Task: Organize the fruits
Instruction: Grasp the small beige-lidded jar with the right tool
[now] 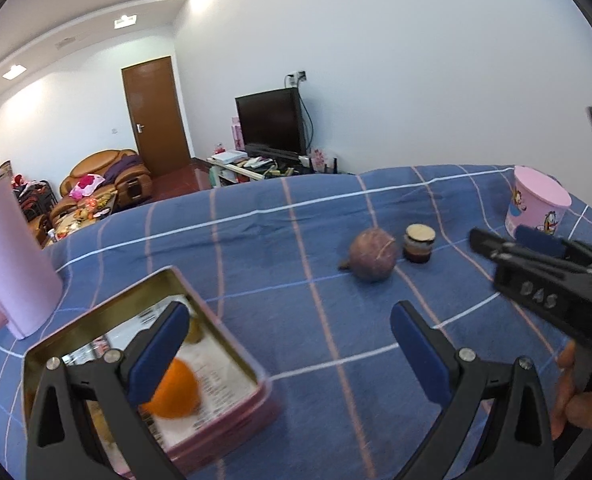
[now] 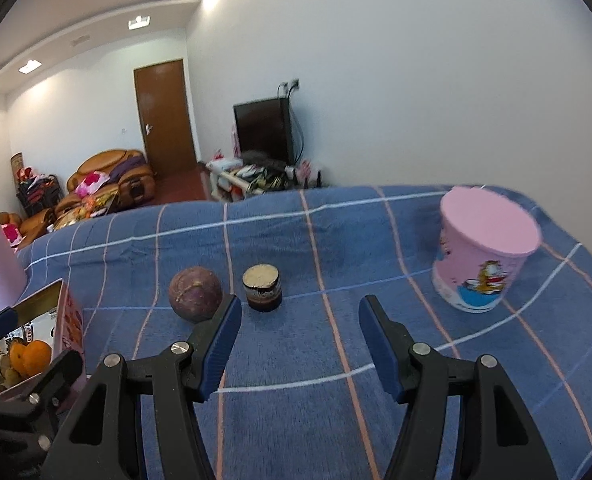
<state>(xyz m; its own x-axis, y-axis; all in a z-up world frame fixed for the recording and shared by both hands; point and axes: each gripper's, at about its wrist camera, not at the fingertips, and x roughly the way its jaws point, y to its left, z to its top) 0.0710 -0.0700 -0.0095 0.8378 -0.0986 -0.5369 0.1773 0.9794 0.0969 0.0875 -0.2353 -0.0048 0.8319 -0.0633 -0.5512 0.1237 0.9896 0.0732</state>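
Both my grippers hover low over a bench under a blue checked cloth (image 2: 296, 420); my left gripper (image 1: 292, 336) has its fingers wide apart, nothing between them; my right gripper (image 2: 299, 332) stands partly open, also empty; a pink tin (image 1: 232, 424) sits under my left fingers, holding an orange (image 1: 176, 392) and what may be more fruit, blurred; a round purple fruit (image 2: 195, 294) lies just beside a small jar (image 2: 262, 288); a pink cartoon cup (image 2: 483, 256) stands well apart, far right; a tall pink jug (image 1: 12, 260) stands left.
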